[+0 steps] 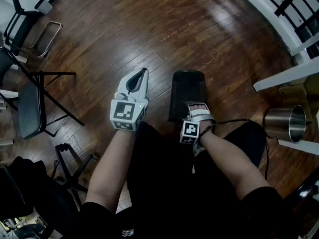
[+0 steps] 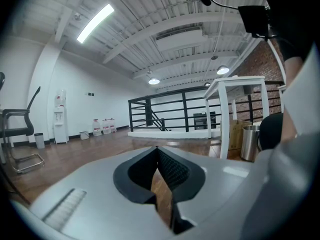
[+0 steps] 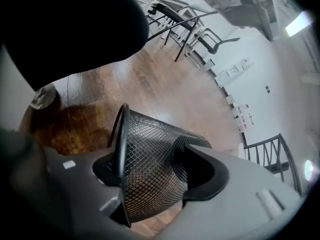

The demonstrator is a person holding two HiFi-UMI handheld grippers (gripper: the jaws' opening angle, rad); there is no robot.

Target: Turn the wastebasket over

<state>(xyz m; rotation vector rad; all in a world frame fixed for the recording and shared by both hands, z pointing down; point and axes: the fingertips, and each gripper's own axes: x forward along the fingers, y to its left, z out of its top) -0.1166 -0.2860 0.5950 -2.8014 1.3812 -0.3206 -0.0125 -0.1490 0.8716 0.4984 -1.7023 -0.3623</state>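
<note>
Right tongs spread, straddling the wastebasket rim, not pinching it; left tongs pressed together, empty. We clamp the rim firmly before rolling, or the mesh likely slips.

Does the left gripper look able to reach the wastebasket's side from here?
Probably yes: the left gripper hovers beside the wastebasket, only bare floor between them. The right gripper is at its near rim, leaving that flank free.

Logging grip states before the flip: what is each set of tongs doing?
Left tongs: closed, empty.
Right tongs: wastebasket between them; whether they grip it cannot be told.
</note>
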